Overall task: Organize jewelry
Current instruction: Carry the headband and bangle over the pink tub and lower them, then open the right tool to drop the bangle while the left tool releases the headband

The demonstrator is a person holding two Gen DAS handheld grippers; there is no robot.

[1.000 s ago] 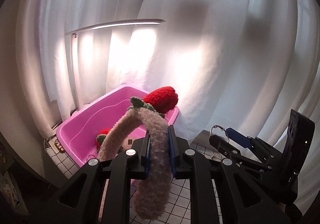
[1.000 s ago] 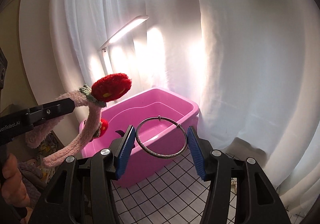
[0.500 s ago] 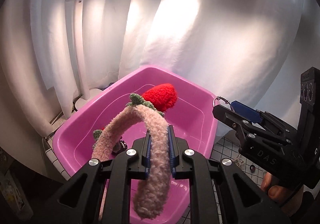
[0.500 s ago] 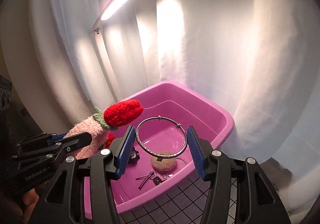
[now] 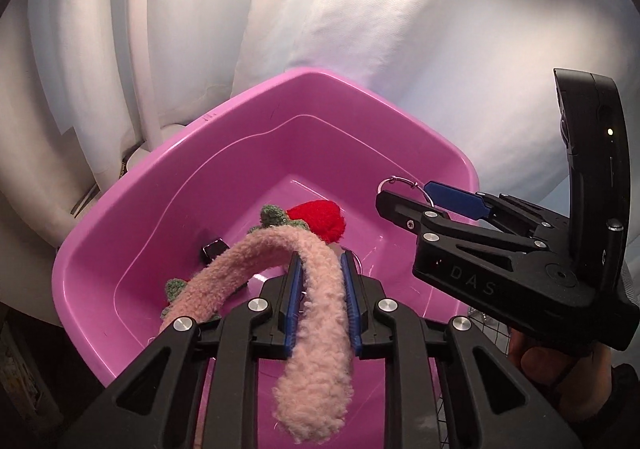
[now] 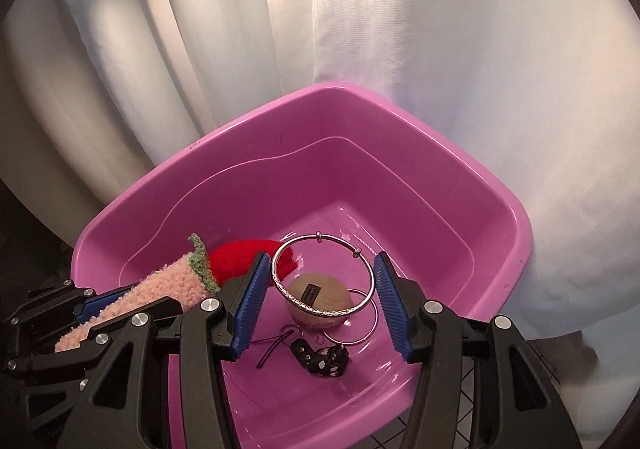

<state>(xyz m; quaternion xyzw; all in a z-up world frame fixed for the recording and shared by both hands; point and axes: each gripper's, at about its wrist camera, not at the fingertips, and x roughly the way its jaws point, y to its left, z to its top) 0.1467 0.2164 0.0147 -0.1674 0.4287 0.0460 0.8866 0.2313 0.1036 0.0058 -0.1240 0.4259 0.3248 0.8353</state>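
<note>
left tool [image 5: 320,293]: over pink tub [image 5: 120,249], pointing down into it; jaws have just been opening. Fuzzy pink headband [image 5: 316,313] sits btwn the blue pads, slim gap each side, pads not pressing.
headband: arches fwd from the left tool into the tub; red strawberry [image 5: 320,219] w/ green leaves at its top; 2nd strawberry low on tub's left side, mostly hidden.
right tool [image 6: 320,289]: also over the tub, mid-width, clamped on silver bangle [image 6: 324,279] across its diameter; bangle upright, above tub floor.
tub: near desk's back edge, by white curtain [image 6: 460,69].
tub floor: tan round puff [image 6: 320,303], thin ring [image 6: 370,325] beside it, black strap piece [image 6: 320,357], small dark clip.
desk: grid pattern, visible at tub's right.
hand: partly seen under right tool.
</note>
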